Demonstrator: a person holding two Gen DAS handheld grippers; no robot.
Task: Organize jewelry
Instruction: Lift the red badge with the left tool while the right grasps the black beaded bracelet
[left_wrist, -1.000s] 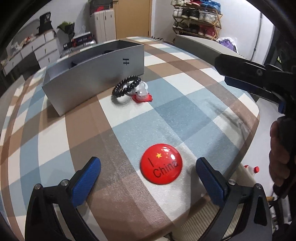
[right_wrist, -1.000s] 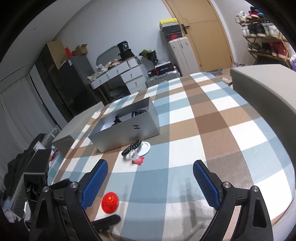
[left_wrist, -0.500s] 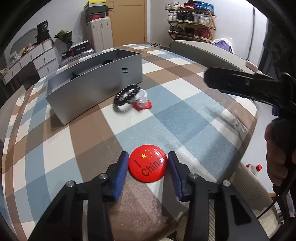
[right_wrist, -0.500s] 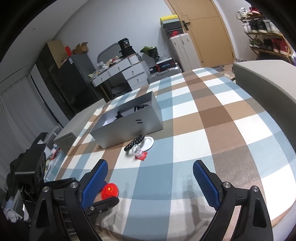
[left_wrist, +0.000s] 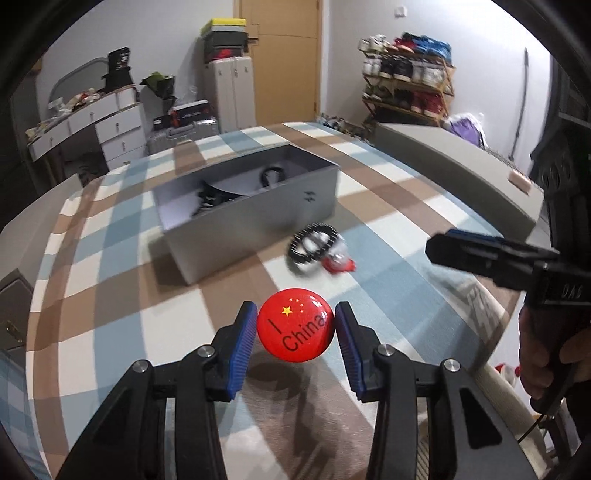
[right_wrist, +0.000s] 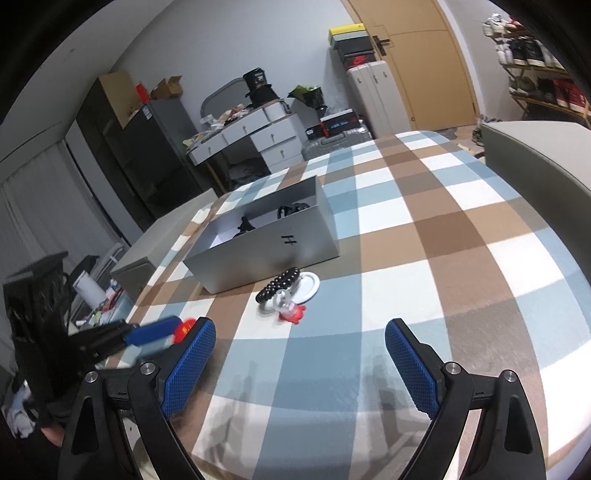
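Note:
My left gripper (left_wrist: 295, 332) is shut on a round red badge (left_wrist: 295, 328) printed "I China" and holds it above the checked tablecloth. Beyond it stands an open grey box (left_wrist: 255, 225) with dark jewelry inside. A black bead bracelet (left_wrist: 312, 243) lies in front of the box beside a red-and-clear trinket (left_wrist: 338, 262). My right gripper (right_wrist: 299, 365) is open and empty over the near part of the table. In the right wrist view the box (right_wrist: 273, 243), the bracelet (right_wrist: 279, 284), a white ring-shaped piece (right_wrist: 308, 286) and the badge (right_wrist: 186, 328) also show.
The checked tablecloth (left_wrist: 110, 295) covers the table. A grey bench or sofa back (left_wrist: 461, 162) runs along the right edge. A grey lid or box (right_wrist: 162, 240) lies beyond the left edge. Drawers, suitcases and a shoe rack stand in the room behind.
My left gripper closed on the red badge and lifted it off the cloth, moving toward the grey box. The right gripper stayed open and shifted slightly.

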